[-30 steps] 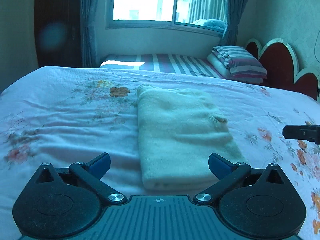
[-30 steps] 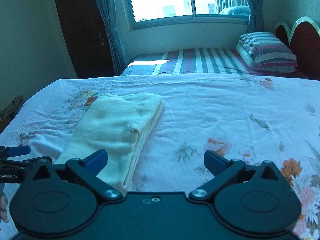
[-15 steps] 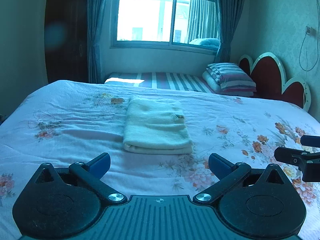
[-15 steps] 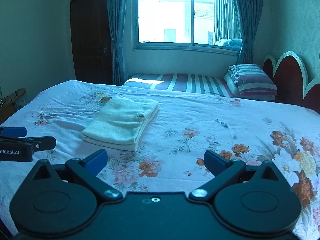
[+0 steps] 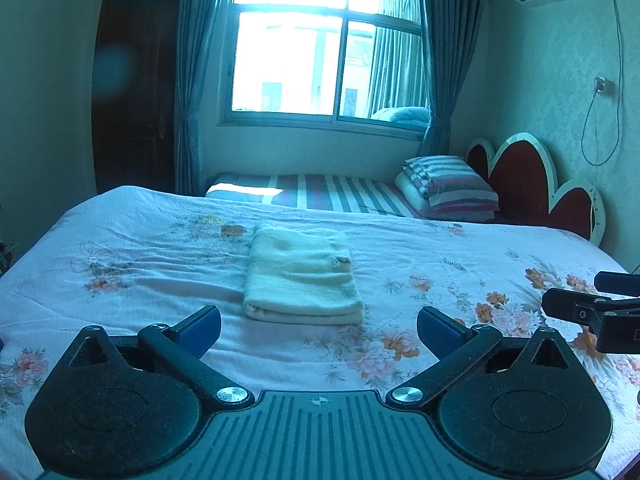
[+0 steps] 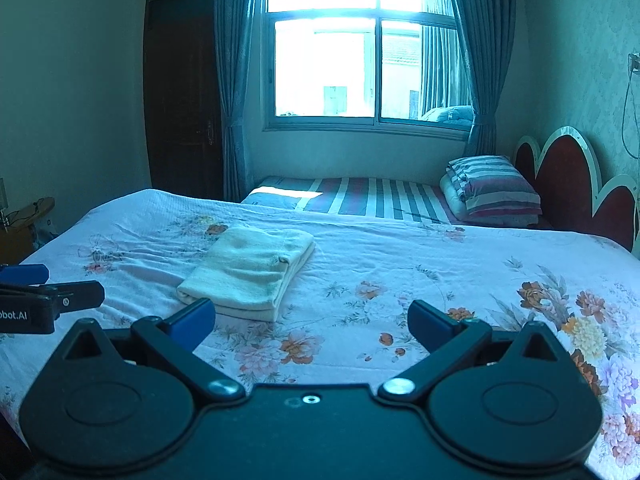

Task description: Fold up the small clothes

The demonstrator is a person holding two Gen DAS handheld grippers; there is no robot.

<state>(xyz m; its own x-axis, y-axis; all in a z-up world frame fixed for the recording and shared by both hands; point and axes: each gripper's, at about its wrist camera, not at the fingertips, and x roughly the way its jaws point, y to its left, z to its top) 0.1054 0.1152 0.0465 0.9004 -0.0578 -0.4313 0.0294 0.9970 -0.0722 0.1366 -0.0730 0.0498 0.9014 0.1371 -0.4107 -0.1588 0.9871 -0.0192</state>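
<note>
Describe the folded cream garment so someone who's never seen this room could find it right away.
Start at the big bed with the pink floral bedspread in front of the window. Near the middle of that spread lies the folded cream garment, a neat rectangular stack. It is the only plain, pale thing on the flowered cover, unlike the striped bedding piled on the farther bed.

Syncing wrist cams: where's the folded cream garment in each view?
Left wrist: folded cream garment at centre frame on the floral bedspread, ahead of the open left gripper.
Right wrist: folded cream garment left of centre, beyond the left finger of the open right gripper.
Shared landmark: striped pillow by the red headboard, at right in both.
</note>
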